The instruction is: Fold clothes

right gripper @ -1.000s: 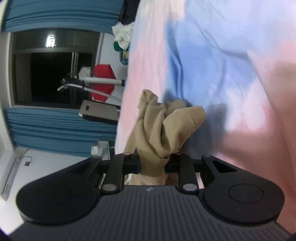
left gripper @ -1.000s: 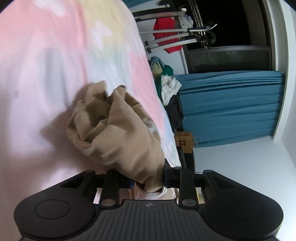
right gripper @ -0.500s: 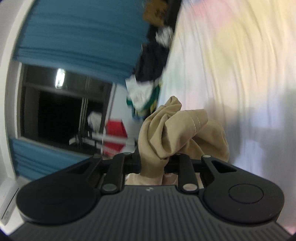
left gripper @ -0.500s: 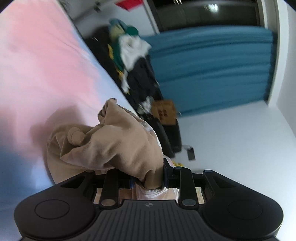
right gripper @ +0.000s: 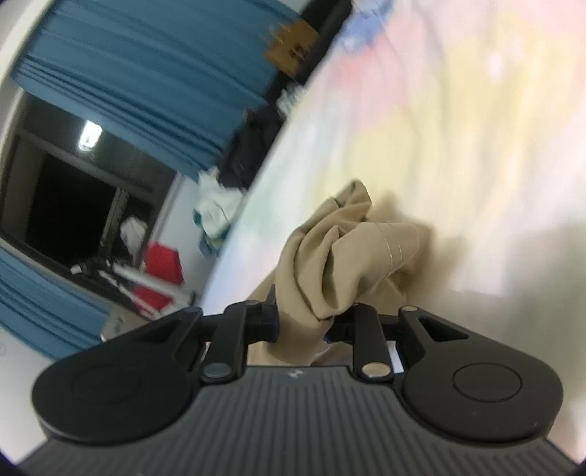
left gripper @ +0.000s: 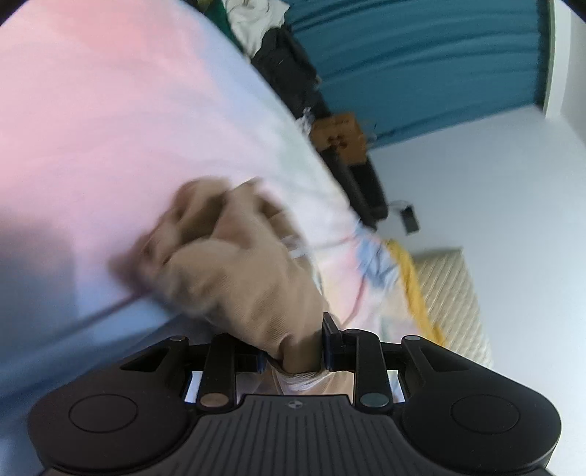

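Two grippers each pinch a bunch of one soft tan cloth garment (left gripper: pixel 234 271). The left gripper (left gripper: pixel 293 353) has its fingers pressed tight on a fat wad of it, and a bit of white label pokes out below. The right gripper (right gripper: pixel 302 320) squeezes another bunch, where a stitched hem shows. The garment hangs just above the pastel pink, blue and yellow bed sheet (left gripper: pixel 110 128) and looks all crumpled, not flat.

I think the step in hand is carrying the garment over the bed to spread it out, so the folding itself is not yet begun. The next move calls for pulling the two bunches apart and laying the cloth down smooth. Both pictures are blurry, so I cannot tell which part of the garment each gripper holds.

Around the bed are long teal curtains (left gripper: pixel 421 62), a pile of other clothes (left gripper: pixel 256 14) at the bed's edge, a small brown cardboard box (left gripper: pixel 340 131), a dark window (right gripper: pixel 62 205) and a red thing (right gripper: pixel 161 263). The clothes pile sits near the edge but well away from the garment.
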`<state>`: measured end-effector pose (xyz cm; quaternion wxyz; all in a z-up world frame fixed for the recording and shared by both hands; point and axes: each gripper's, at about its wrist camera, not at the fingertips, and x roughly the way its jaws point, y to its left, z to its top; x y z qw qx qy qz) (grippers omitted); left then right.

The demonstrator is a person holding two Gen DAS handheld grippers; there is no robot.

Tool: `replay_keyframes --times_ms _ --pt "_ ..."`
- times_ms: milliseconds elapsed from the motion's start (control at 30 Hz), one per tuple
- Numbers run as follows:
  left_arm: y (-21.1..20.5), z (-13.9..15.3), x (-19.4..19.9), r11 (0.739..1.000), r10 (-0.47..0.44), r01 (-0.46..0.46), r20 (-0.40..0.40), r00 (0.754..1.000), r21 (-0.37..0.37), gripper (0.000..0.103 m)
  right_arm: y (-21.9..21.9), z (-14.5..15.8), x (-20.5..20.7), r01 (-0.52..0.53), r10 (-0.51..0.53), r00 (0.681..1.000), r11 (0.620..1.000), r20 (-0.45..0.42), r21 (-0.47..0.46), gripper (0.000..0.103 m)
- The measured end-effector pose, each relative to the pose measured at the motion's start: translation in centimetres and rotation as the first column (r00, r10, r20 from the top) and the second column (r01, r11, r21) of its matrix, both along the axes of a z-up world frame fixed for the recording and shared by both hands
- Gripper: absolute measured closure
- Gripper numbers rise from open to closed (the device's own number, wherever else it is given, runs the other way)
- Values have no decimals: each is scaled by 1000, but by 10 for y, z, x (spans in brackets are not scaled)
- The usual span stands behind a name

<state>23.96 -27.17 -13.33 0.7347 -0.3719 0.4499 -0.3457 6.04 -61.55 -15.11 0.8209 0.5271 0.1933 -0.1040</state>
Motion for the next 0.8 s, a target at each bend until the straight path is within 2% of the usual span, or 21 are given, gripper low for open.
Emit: replay_keyframes --times_ms 100,167,300,367,433,533,633,733,767,800 --pt "15 -12 -13 999 -23 24 -6 1000 35 73 18 -17 -19 -34 35 999 999 -37 15 80" --pt "18 -19 -18 995 -40 40 6 999 87 71 31 -24 -30 -37 38 997 999 -68 21 79" --pt "23 -18 -35 983 -57 49 37 998 175 62 38 -40 -38 -21 28 990 998 -135 56 76" --pt "29 -9 -45 973 -63 48 57 996 224 54 39 -35 -44 -11 24 987 997 -158 80 72" --pt "32 13 -51 959 -80 49 101 992 278 42 43 -20 -53 -8 16 980 999 -196 46 70" --pt "39 54 -70 928 -109 33 186 976 372 29 53 4 -72 -40 29 973 998 -229 -43 70" --pt "45 94 -102 897 -158 21 276 948 441 22 63 33 -98 -80 49 972 989 -231 -126 70" --pt "42 131 -124 887 -187 3 355 916 462 14 73 65 -128 -108 67 978 974 -200 -199 70" --pt "45 143 -136 885 -193 -9 384 903 465 13 78 76 -137 -113 70 979 968 -190 -226 67" --pt "46 154 -147 883 -197 -23 414 889 470 9 83 88 -146 -118 73 981 960 -180 -254 58"
